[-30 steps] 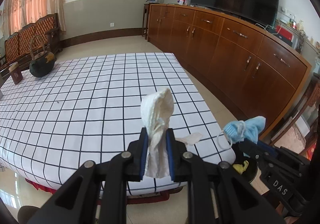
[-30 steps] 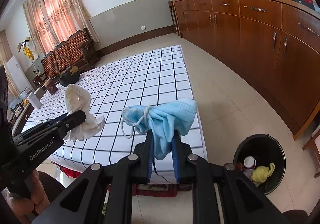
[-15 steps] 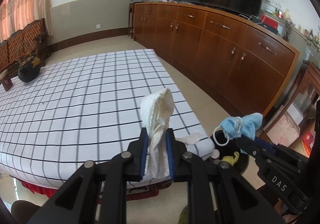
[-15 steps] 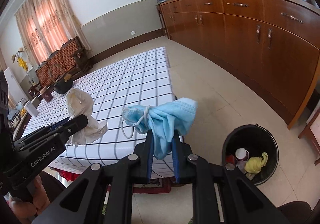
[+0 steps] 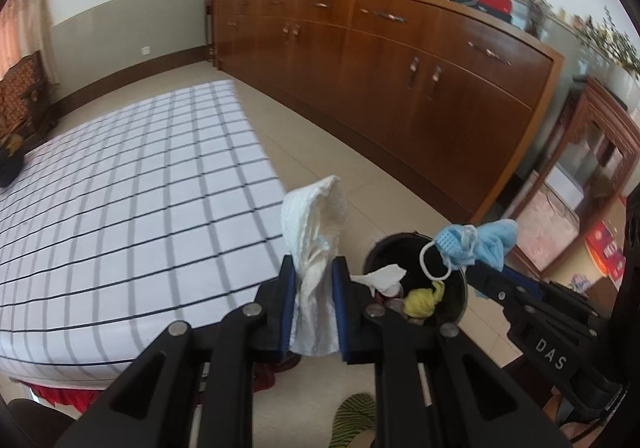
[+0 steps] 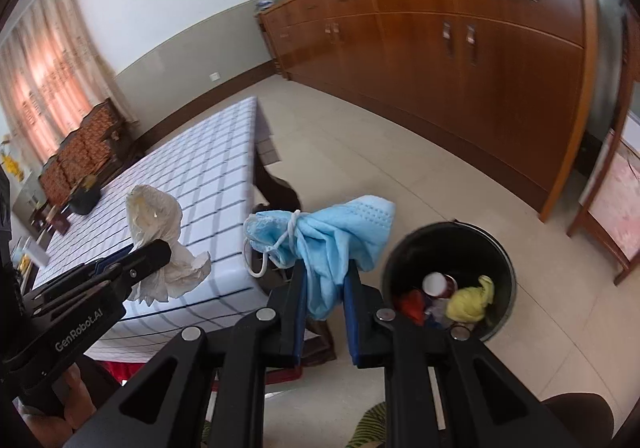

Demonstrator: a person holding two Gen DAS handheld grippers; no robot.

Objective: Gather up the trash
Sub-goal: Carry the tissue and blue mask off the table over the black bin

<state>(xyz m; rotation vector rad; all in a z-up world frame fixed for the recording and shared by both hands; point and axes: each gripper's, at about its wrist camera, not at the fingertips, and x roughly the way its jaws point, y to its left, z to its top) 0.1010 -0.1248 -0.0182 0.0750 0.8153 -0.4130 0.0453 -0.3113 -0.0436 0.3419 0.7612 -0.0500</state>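
My left gripper (image 5: 314, 280) is shut on a crumpled white tissue (image 5: 316, 232), held in the air near the table's right end; the tissue also shows in the right wrist view (image 6: 160, 240). My right gripper (image 6: 324, 288) is shut on a bunched blue face mask (image 6: 328, 236), which shows in the left wrist view (image 5: 472, 244) above the bin. A black trash bin (image 6: 500, 260) stands on the floor to the right, holding a yellow wad (image 6: 470, 300) and other rubbish. The bin also shows in the left wrist view (image 5: 456, 288).
A table with a white checked cloth (image 5: 140, 207) lies to the left. A long wooden cabinet (image 5: 400, 79) runs along the far wall with a TV on it. A wooden stand (image 6: 608, 207) is right of the bin. Tiled floor (image 6: 360, 151) lies between.
Both grippers have swung right, away from the table and toward the bin, still holding the tissue and the mask. The bin is now closer and more in view.
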